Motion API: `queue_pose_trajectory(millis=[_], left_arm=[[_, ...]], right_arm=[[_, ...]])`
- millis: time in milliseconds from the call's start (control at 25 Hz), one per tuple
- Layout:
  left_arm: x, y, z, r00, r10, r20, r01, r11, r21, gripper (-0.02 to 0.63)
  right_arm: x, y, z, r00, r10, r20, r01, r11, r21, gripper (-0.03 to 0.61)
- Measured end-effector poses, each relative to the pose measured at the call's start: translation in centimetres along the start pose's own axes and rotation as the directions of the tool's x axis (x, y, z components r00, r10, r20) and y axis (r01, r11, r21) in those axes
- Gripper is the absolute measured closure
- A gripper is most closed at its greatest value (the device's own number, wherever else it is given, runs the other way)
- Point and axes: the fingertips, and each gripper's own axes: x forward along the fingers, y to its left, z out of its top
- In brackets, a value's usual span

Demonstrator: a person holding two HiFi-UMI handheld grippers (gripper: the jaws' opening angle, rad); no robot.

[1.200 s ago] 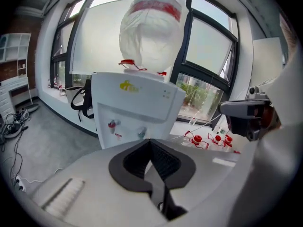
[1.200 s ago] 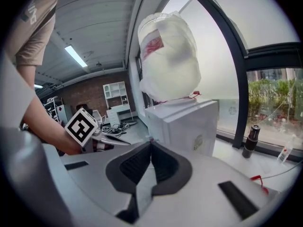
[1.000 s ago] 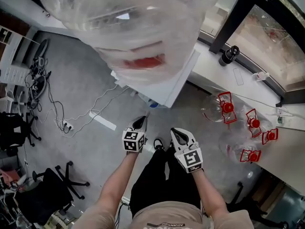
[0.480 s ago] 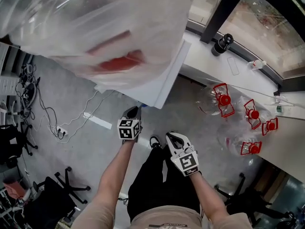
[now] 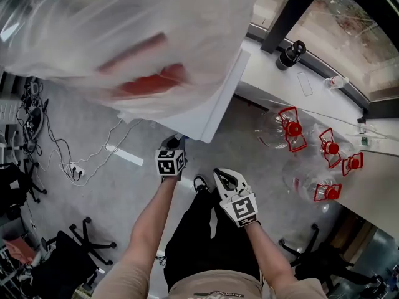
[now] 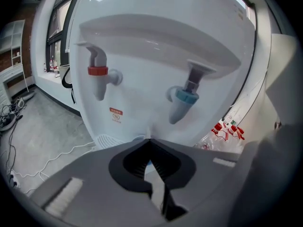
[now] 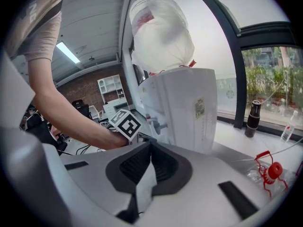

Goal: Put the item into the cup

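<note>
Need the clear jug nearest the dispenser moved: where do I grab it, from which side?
Take the red handle at the neck of the jug, coming at the neck end with the right tool. The handle is a thin frame the jaws could probably close on; the round clear body looks too wide.

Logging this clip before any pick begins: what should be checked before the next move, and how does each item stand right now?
1. Left claw empty: ok, jaws together with nothing between.
2. Right claw empty: ok, jaws together.
3. Claws open for a grasp: not ok, both shut.
4. Cup in view: not ok, none in any view.
5. Item located: cannot tell.
6. Left claw faces water dispenser, red tap and blue tap visible: ok.
</note>
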Motion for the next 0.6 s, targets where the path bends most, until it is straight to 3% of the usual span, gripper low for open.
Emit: queue_pose_trajectory(millis=[360, 600], left_arm=[[1.3, 0.6, -1.3, 1.000, -0.010, -0.022, 0.010, 1.000, -0.011, 0.605], [1.8, 0.1, -1.2, 1.000, -0.028, -0.010, 0.028, 0.999, 0.046, 0.604]], right_arm=[[0.4, -0.1, -1.0, 1.000, 0.003, -0.016, -0.003, 1.000, -0.003, 0.567], [0.0, -0.4, -1.8, 0.999, 0.000, -0.032, 0.000, 1.000, -0.003, 0.566]])
